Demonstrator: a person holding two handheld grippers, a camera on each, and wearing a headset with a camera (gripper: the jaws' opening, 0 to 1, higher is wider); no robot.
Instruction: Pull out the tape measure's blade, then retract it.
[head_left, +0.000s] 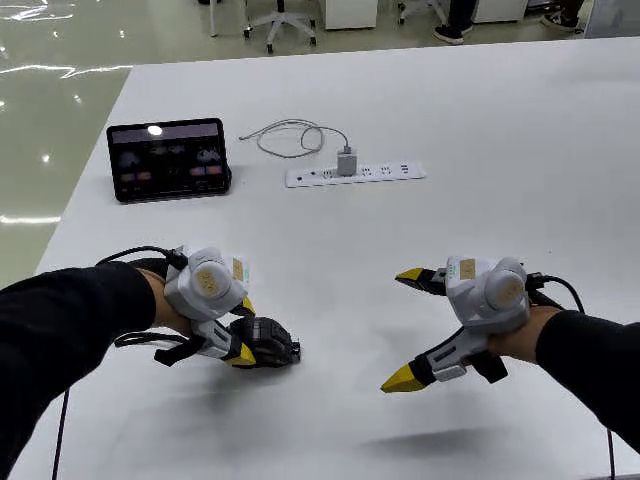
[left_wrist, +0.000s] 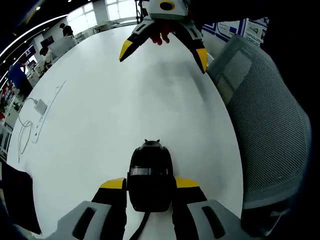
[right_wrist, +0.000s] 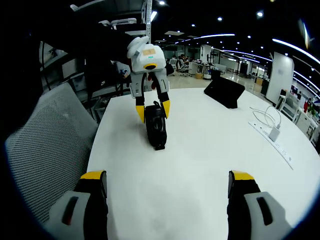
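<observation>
A black tape measure (head_left: 266, 343) rests on the white table (head_left: 420, 120), its blade drawn in. My left gripper (head_left: 243, 330) is shut on its case; in the left gripper view the case (left_wrist: 150, 172) sits between the yellow-tipped fingers (left_wrist: 113, 184). In the right gripper view the tape measure (right_wrist: 156, 124) stands on edge under the left gripper (right_wrist: 151, 107). My right gripper (head_left: 407, 326) hovers to the right, jaws wide open and holding nothing, well apart from the tape. It also appears across the table in the left gripper view (left_wrist: 162, 51).
A black tablet (head_left: 168, 159) stands at the back left. A white power strip (head_left: 355, 173) with a charger and a coiled cable (head_left: 292, 137) lies behind the grippers. A grey mesh chair (left_wrist: 265, 115) stands at the table's near edge. Office chairs and desks stand beyond the table.
</observation>
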